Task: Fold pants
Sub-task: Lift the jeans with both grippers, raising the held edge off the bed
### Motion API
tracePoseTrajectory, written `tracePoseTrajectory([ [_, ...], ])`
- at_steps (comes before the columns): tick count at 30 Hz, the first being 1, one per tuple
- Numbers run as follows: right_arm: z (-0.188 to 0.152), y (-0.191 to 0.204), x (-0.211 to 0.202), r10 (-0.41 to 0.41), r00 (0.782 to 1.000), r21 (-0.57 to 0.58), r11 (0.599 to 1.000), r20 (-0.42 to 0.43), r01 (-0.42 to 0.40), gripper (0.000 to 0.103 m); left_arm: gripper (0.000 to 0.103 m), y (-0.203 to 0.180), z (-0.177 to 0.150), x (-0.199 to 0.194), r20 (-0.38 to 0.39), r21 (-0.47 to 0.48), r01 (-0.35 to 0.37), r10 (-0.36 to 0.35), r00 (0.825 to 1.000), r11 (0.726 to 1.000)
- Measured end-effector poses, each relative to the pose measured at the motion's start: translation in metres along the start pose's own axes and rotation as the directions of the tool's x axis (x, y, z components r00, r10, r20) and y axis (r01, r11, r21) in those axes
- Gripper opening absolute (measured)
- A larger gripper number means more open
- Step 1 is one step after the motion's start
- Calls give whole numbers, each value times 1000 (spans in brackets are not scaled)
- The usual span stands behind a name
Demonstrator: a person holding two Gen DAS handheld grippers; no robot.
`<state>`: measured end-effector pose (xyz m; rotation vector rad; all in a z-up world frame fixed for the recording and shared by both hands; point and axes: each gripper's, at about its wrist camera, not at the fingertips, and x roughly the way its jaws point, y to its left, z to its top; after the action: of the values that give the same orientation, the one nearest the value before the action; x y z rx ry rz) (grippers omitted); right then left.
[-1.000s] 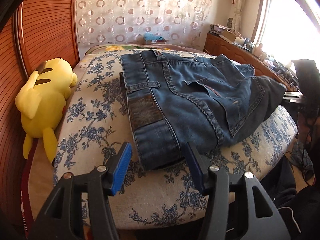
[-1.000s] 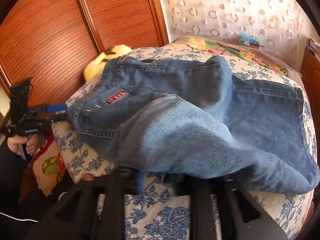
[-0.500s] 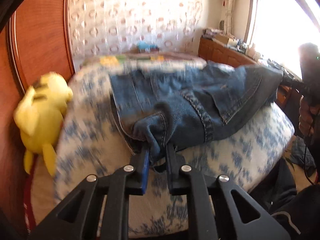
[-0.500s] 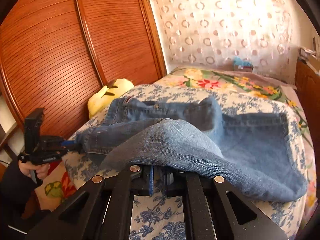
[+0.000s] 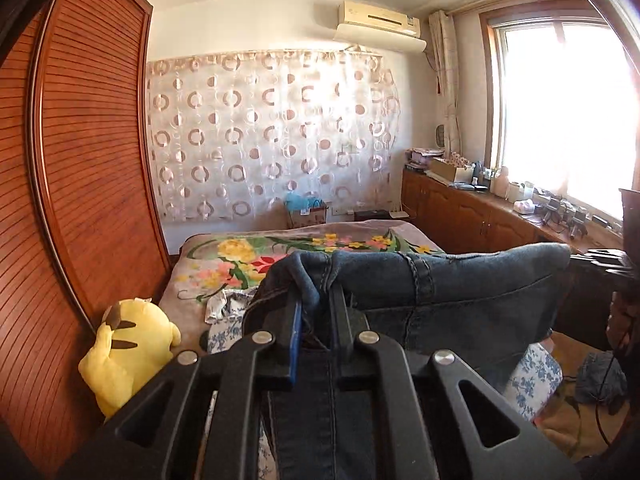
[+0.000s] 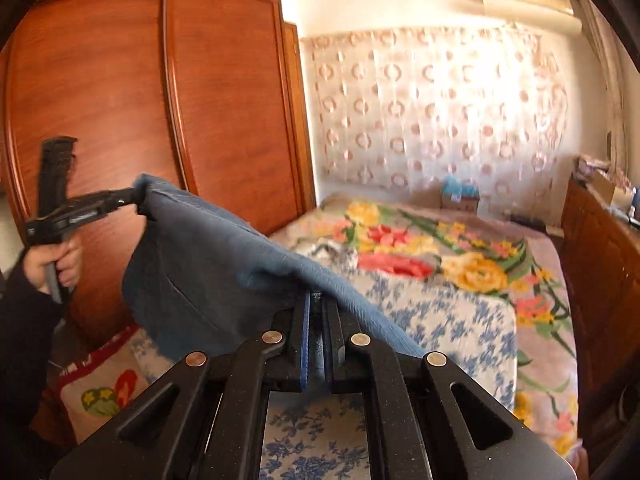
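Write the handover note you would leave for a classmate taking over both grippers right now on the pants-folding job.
Left gripper: shut on the jeans, its jaws having just closed on bunched denim.
Right gripper: shut on the jeans at another edge.
Jeans: lifted and stretched between the two grippers, above the bed; a yellow plush toy sits at the bed's side by the wardrobe.
Done: both ends gripped, the garment raised.
Left: no fold shows yet; probably lay it flat, fold, then release.
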<state>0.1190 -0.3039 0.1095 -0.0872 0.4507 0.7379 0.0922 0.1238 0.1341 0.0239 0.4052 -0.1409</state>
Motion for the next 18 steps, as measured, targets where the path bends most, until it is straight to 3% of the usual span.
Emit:
tracePoseTrajectory([
  [5, 4, 5, -25, 26, 998, 15, 1000, 58, -27, 2, 8, 1, -4, 12, -51, 6, 11, -10, 999, 1000],
  [9, 0, -3, -25, 37, 997, 56, 998, 72, -41, 2, 8, 2, -25, 40, -155, -11, 58, -59, 986, 998],
  [14, -2, -9, -3, 9, 1000, 62, 998, 23, -10, 2, 8, -8, -38, 65, -197, 17, 47, -43, 979, 999],
  [18, 14, -26, 11, 3, 999, 84, 996, 41, -7, 2, 8, -8, -25, 100, -231, 16, 44, -39, 972, 999],
])
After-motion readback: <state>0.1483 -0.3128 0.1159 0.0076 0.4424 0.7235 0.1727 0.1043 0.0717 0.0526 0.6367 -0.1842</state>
